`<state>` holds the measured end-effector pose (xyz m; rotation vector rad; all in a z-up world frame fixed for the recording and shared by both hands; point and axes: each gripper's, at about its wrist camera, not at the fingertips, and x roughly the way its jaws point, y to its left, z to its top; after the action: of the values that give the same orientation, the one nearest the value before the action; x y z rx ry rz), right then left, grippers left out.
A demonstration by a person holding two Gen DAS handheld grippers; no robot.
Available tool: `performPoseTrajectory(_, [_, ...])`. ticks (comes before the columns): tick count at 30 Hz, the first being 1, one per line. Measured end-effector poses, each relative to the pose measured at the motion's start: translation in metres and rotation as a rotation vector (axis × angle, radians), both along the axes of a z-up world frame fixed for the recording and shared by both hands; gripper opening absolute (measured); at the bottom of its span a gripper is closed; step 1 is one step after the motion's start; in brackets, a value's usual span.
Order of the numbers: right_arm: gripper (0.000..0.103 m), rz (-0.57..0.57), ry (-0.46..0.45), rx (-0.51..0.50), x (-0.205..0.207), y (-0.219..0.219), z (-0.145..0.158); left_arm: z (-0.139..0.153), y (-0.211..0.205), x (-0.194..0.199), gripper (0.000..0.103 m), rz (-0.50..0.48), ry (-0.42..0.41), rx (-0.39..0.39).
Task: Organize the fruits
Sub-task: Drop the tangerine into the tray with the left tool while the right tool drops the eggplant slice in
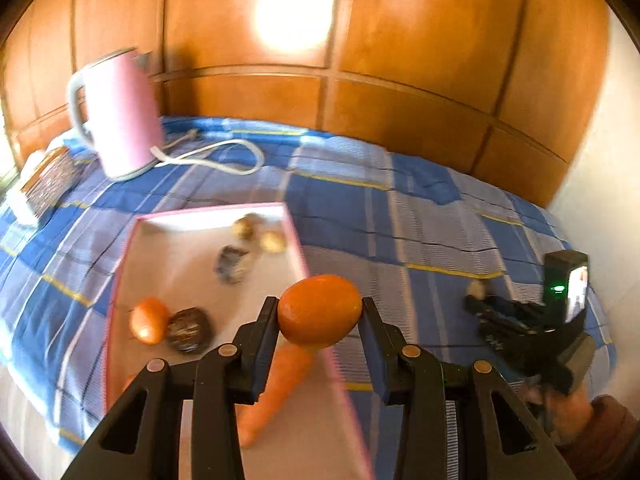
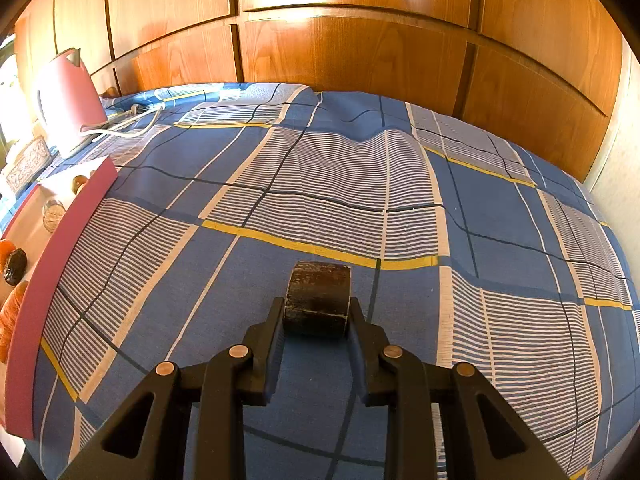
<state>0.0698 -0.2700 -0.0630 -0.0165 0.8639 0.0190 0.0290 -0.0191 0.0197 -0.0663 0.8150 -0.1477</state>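
Fruit is what I am sorting, and one piece is in my grip now — an orange pinched between the fingers of my left gripper, lifted over the near right rim of the pink-edged tray. My right gripper is closed on a dark brown cylinder down at the checked blue cloth, well apart from the tray; I cannot tell what that piece is. Further out, the tray already holds a carrot, a second orange fruit, a dark round piece touching it, and a few small blurred items at the far end. I judge the job mostly done — these two held pieces remain to set down.
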Motion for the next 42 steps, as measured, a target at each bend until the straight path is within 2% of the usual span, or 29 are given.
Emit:
performPoseTrajectory(8, [0.029, 0.000, 0.000, 0.002, 0.000, 0.000, 0.000, -0.022, 0.047, -0.007, 0.040, 0.105, 0.057, 0.006])
performPoseTrajectory(16, [0.029, 0.001, 0.002, -0.003, 0.000, 0.000, 0.000, -0.041, 0.062, 0.001, 0.041, 0.163, 0.113, 0.003])
performPoseTrajectory(20, [0.029, 0.004, 0.006, -0.003, 0.001, -0.001, 0.000, -0.040, 0.062, 0.001, 0.050, 0.165, 0.106, -0.004])
performPoseTrajectory(25, [0.028, 0.005, 0.015, -0.013, 0.002, 0.001, 0.003, -0.035, 0.064, -0.002, 0.050, 0.174, 0.091, 0.003])
performPoseTrajectory(28, [0.028, 0.023, 0.026, 0.030, 0.003, 0.006, 0.009, -0.030, 0.067, -0.005, 0.056, 0.184, 0.074, 0.006])
performPoseTrajectory(31, [0.028, 0.086, 0.009, 0.075, 0.000, 0.026, 0.022, -0.025, 0.071, -0.007, 0.059, 0.201, 0.055, 0.007])
performPoseTrajectory(36, [0.028, 0.284, -0.018, 0.153, -0.002, 0.085, 0.052, -0.019, 0.077, -0.013, 0.063, 0.219, 0.033, 0.005])
performPoseTrajectory(42, [0.028, 0.462, -0.019, 0.175, 0.000, 0.154, 0.068, -0.012, 0.085, -0.022, 0.072, 0.250, 0.003, 0.014])
